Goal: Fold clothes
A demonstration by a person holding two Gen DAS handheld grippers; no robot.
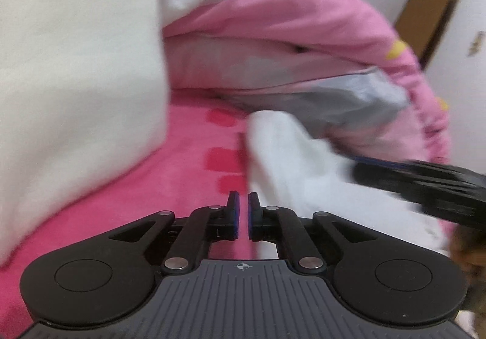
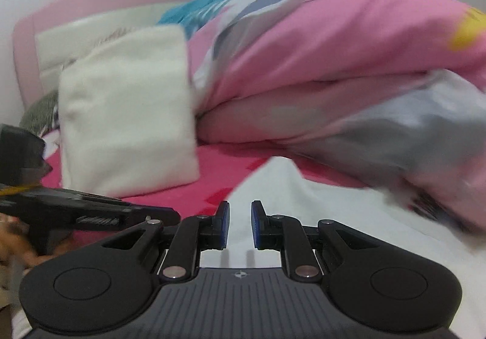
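The pink bed sheet (image 2: 218, 166) is my work surface, flat and wide enough to spread a garment, which I judge is why the folding happens here. The rumpled pink quilt (image 2: 334, 44) is bunched along the far side of the bed, seemingly shoved back to leave room in front. Beside it, to the left in my right-hand view, a cream pillow (image 2: 127, 126) stands on edge against the headboard end, out of the way too.

The thing I am meant to fold, a white garment (image 2: 303, 205), lies on the sheet directly under and ahead of my right claw (image 2: 240, 225), with a corner pointing toward the quilt. From the left-hand view the same white cloth (image 1: 291, 156) sits to the right of my left claw (image 1: 242, 216), which hangs over bare pink sheet.

My left claw is clenched, its blue pads nearly meeting, and nothing is caught between them. My right claw has a narrow gap between the pads; I can see cloth beneath it but none pinched in it, so it grasps nothing. Each claw shows blurred at the edge of the other's view.

No basket, drawer or box appears anywhere; nothing here contains anything.
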